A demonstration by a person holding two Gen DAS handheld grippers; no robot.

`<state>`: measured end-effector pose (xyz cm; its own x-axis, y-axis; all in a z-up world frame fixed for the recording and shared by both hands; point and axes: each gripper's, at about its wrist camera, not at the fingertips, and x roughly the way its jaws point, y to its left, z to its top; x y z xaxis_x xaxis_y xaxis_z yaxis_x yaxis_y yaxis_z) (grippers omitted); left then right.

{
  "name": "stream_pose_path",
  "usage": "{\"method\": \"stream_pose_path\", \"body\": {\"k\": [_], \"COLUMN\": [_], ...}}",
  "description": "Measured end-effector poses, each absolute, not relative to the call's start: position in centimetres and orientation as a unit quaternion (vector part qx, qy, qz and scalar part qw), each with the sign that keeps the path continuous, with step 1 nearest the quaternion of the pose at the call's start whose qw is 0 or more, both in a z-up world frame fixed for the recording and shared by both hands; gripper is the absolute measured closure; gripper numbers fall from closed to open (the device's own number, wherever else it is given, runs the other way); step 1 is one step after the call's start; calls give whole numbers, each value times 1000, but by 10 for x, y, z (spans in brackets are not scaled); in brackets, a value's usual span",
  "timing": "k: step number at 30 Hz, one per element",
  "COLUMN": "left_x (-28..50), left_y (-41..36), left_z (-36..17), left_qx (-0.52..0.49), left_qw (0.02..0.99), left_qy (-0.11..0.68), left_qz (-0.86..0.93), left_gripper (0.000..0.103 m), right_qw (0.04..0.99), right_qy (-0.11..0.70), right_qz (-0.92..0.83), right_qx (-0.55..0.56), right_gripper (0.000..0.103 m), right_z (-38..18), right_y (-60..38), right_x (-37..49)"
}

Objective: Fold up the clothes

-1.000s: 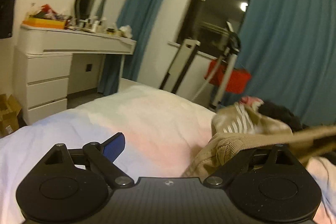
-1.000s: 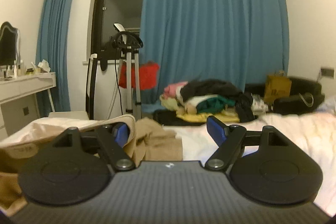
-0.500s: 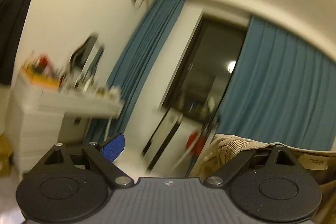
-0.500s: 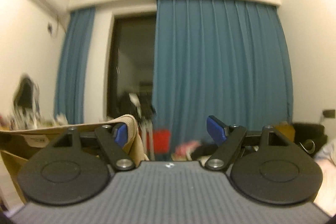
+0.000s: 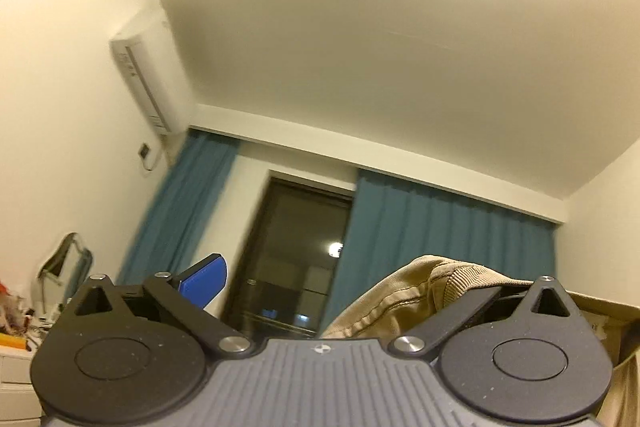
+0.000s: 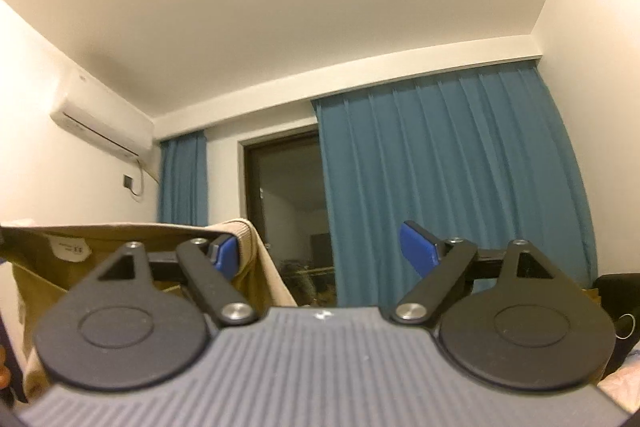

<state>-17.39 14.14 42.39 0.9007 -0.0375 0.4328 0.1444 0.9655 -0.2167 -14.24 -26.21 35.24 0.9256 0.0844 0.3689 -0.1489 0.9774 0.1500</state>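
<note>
Between the two tools, the tan garment (image 6: 48, 291) now hangs in the air, lifted off the bed since a second ago, likely for shaking out before folding. It drapes at four o'clock over the left gripper (image 5: 360, 287) and at nine o'clock on the right gripper (image 6: 320, 247). Both jaws stand spread, cloth hooked on one finger each.

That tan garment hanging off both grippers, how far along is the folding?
Early, by the look of it. Done: the tan garment is up in the air, strung between the left gripper and the right gripper, waistband tag showing. In hand: both cameras tilt toward the ceiling, so it is held high. Both grippers look spread wide, with cloth draped over one finger each. Left: no fold shows yet.
</note>
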Motion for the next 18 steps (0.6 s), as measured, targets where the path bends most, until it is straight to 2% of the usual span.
{"method": "stream_pose_path", "body": {"k": [4, 10, 14, 18], "left_x": [-178, -138, -86, -15], "left_y": [150, 153, 148, 137], "left_z": [409, 337, 294, 261], "left_qx": [-129, -136, -127, -113], "left_qw": [971, 977, 983, 989], "left_qy": [-181, -112, -71, -33], "left_qz": [-87, -115, -109, -89], "left_gripper": [0, 0, 0, 0], "right_qw": [979, 986, 991, 995], "right_qy": [-176, -132, -90, -36], "right_qz": [65, 63, 55, 38], "right_qx": [83, 83, 84, 90], "right_gripper": [19, 19, 19, 19], "right_z": [336, 278, 244, 225], "right_y": [-270, -278, -283, -282], "right_x": [-162, -161, -127, -49]}}
